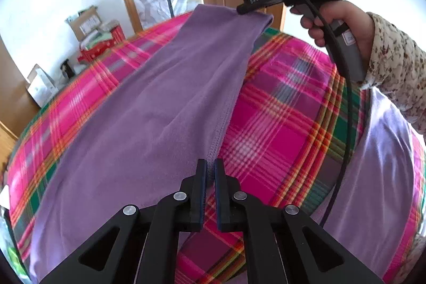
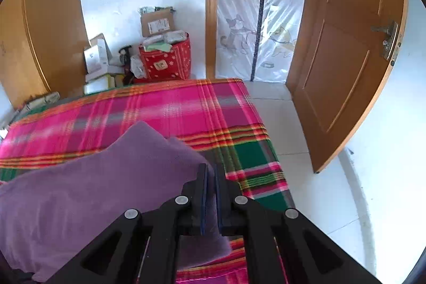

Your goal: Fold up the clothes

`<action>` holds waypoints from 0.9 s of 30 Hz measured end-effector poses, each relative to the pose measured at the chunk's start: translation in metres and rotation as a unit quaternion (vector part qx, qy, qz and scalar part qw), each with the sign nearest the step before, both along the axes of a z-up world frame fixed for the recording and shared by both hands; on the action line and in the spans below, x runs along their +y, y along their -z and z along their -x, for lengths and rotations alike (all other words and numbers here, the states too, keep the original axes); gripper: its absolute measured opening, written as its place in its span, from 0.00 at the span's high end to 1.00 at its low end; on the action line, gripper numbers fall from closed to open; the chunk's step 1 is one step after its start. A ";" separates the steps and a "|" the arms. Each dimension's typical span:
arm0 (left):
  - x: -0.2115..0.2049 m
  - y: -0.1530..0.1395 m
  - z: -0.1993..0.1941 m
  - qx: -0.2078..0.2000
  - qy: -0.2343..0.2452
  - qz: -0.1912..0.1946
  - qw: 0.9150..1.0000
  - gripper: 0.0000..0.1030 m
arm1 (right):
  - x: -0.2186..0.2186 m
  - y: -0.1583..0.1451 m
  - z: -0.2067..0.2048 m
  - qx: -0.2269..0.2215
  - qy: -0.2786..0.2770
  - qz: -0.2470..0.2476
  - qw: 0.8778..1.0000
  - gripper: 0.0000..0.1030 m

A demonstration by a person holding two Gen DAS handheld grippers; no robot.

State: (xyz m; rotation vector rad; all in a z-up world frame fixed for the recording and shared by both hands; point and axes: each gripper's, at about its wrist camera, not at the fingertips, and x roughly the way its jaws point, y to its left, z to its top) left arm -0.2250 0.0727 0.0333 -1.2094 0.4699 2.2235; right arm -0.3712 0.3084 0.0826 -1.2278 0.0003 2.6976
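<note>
A purple garment (image 1: pixel 165 103) is stretched across the pink plaid bed cover (image 1: pixel 282 124). My left gripper (image 1: pixel 210 164) is shut on its stitched hem at the near end. The right gripper (image 1: pixel 241 9), held by a hand in a floral sleeve, is shut on the garment's far corner and lifts it off the bed. In the right wrist view the purple garment (image 2: pixel 106 177) hangs from the right gripper (image 2: pixel 210 169), its fabric pinched between the pads. Another part of the purple cloth (image 1: pixel 372 164) lies at the right.
The plaid bed cover (image 2: pixel 186 108) ends at a corner by the tiled floor (image 2: pixel 306 164). An open wooden door (image 2: pixel 340 57) stands to the right. A red bag (image 2: pixel 167 63) and cardboard boxes (image 2: pixel 157 23) are piled against the white wall beyond the bed.
</note>
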 end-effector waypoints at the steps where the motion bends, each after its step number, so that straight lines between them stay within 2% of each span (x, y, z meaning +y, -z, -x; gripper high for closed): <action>1: 0.002 0.005 0.003 -0.005 -0.012 0.006 1.000 0.94 | 0.004 0.004 0.001 -0.005 0.006 -0.001 1.000 0.95; 5: 0.003 0.016 0.016 -0.020 -0.039 0.003 0.999 0.94 | 0.024 0.018 0.001 -0.022 0.023 0.049 0.998 0.95; 9: 0.004 0.017 0.012 -0.021 -0.026 0.000 0.999 0.93 | 0.039 0.017 -0.007 -0.003 0.004 0.094 0.996 0.95; 11: 0.001 0.018 0.014 -0.028 -0.029 -0.006 0.999 0.92 | 0.048 0.015 -0.013 0.012 -0.014 0.148 0.989 0.95; 13: 0.000 0.019 0.018 -0.031 -0.033 -0.011 0.999 0.92 | 0.049 0.016 -0.018 0.015 -0.045 0.185 0.982 0.87; 15: 0.001 0.019 0.016 -0.030 -0.033 -0.008 0.999 0.92 | 0.044 0.018 -0.020 0.006 -0.068 0.188 0.980 0.68; 20: 0.005 0.018 0.009 -0.026 -0.031 0.000 0.999 0.89 | 0.040 0.028 -0.025 -0.008 -0.075 0.188 0.979 0.62; 25: 0.000 0.013 0.010 -0.033 -0.039 -0.010 0.999 0.86 | 0.039 0.037 -0.026 -0.018 -0.063 0.192 0.979 0.62; 26: 0.000 0.013 0.010 -0.034 -0.040 -0.011 0.999 0.85 | 0.038 0.036 -0.027 -0.017 -0.061 0.190 0.980 0.69; 27: -0.001 0.012 0.010 -0.034 -0.042 -0.012 0.998 0.85 | 0.038 0.035 -0.028 -0.015 -0.060 0.187 0.980 0.84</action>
